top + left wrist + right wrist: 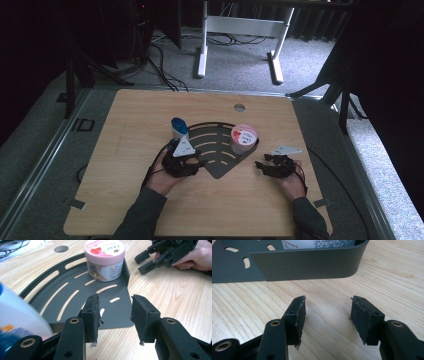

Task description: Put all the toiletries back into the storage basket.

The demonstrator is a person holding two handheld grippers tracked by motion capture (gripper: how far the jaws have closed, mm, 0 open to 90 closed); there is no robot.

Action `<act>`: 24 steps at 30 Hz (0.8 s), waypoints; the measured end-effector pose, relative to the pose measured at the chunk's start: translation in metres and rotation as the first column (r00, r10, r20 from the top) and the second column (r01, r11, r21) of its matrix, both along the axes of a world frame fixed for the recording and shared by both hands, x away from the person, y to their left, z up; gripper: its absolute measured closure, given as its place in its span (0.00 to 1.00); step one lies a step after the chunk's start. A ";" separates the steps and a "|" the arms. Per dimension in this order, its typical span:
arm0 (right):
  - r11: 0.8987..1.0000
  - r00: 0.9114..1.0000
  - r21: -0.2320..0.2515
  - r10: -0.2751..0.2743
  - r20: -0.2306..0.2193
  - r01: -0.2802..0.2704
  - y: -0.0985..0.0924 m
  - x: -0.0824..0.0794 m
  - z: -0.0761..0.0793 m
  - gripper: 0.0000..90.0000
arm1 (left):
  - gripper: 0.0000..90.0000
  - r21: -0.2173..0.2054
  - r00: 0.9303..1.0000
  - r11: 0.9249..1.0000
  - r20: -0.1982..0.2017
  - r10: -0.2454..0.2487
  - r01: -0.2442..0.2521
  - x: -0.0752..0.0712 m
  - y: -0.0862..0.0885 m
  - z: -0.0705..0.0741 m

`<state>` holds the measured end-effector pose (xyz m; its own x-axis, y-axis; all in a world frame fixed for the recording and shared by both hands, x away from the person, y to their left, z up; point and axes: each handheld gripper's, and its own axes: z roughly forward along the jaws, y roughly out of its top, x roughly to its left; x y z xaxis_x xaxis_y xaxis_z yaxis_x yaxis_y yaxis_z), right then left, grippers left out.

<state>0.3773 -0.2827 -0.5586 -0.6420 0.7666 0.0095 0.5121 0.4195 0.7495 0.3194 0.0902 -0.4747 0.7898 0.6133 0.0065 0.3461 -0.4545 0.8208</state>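
Light wood-grain counter (145, 112) with rounded corners, pierced by a small round hole (239, 107) near the far edge. Beyond it, grey carpeted floor (240, 75), crossed by black cables (161, 67) at the left. Farther back, white table frame (202, 55) on two long feet. Dark tape scraps (75, 203) near the counter's front corners.

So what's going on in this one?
A person holds a gripper in each hand at a wooden table. A dark slotted tray holds a pink-lidded tub at its right corner; a blue-and-white bottle stands at its left edge. The left gripper and right gripper are both open, holding nothing.
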 end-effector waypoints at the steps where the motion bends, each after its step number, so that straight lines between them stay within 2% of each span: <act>1: 1.000 1.000 -0.002 0.000 0.001 0.000 0.000 0.000 0.000 0.50 | 0.65 0.000 1.000 1.000 0.001 0.004 -0.004 -0.001 0.002 0.000; 7: 1.000 1.000 -0.009 0.003 0.005 -0.003 0.001 0.000 0.000 0.50 | 0.65 -0.011 1.000 1.000 0.004 0.018 -0.018 -0.006 0.014 0.003; 19: 1.000 1.000 -0.009 0.005 0.006 -0.005 0.001 0.000 0.000 0.49 | 0.65 -0.007 0.999 0.999 0.014 0.041 -0.041 -0.019 0.032 0.009; 24: 1.000 1.000 -0.009 0.005 0.005 -0.005 0.001 0.000 0.000 0.49 | 0.70 -0.017 0.996 0.996 0.045 0.083 -0.082 -0.027 0.042 0.010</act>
